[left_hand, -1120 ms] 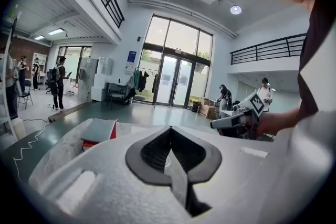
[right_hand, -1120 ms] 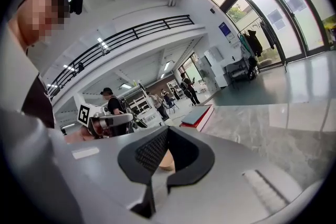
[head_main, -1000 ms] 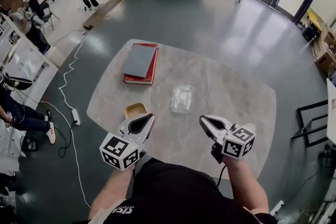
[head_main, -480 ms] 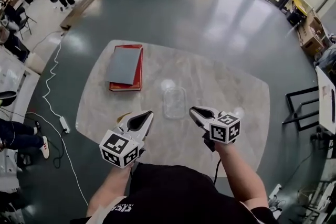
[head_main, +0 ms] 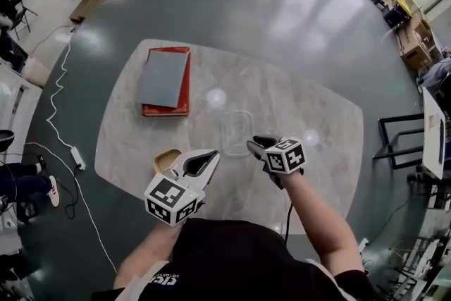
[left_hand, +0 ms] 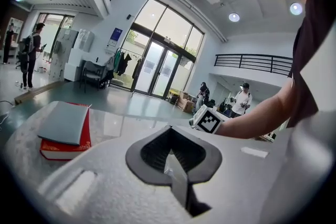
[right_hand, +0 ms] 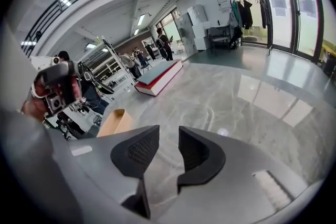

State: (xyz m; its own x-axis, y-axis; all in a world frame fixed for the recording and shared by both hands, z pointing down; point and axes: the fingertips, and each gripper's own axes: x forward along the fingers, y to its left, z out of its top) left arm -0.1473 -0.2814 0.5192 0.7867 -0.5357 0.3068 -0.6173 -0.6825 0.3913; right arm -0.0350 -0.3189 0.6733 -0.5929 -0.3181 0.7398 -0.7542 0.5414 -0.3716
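My right gripper (head_main: 255, 145) hangs over the marble table (head_main: 317, 151), its tips at the near edge of a clear plastic container (head_main: 235, 130). Its jaws stand open with a narrow gap and nothing between them (right_hand: 168, 148). The container shows only as a faint outline (right_hand: 210, 113) ahead of them. My left gripper (head_main: 206, 158) is held above the table's near left part, next to a small tan box (head_main: 166, 159). Its pads meet at the tips (left_hand: 169, 130), shut on nothing.
A grey book on a red book (head_main: 165, 80) lies at the table's far left, also seen in the left gripper view (left_hand: 65, 131). The tan box (right_hand: 116, 122) sits left of the right gripper. People stand at the hall's edges; a cable (head_main: 60, 116) runs on the floor.
My right gripper has moved forward to the clear container and its jaws have opened. The left gripper shifted slightly right and stays shut.
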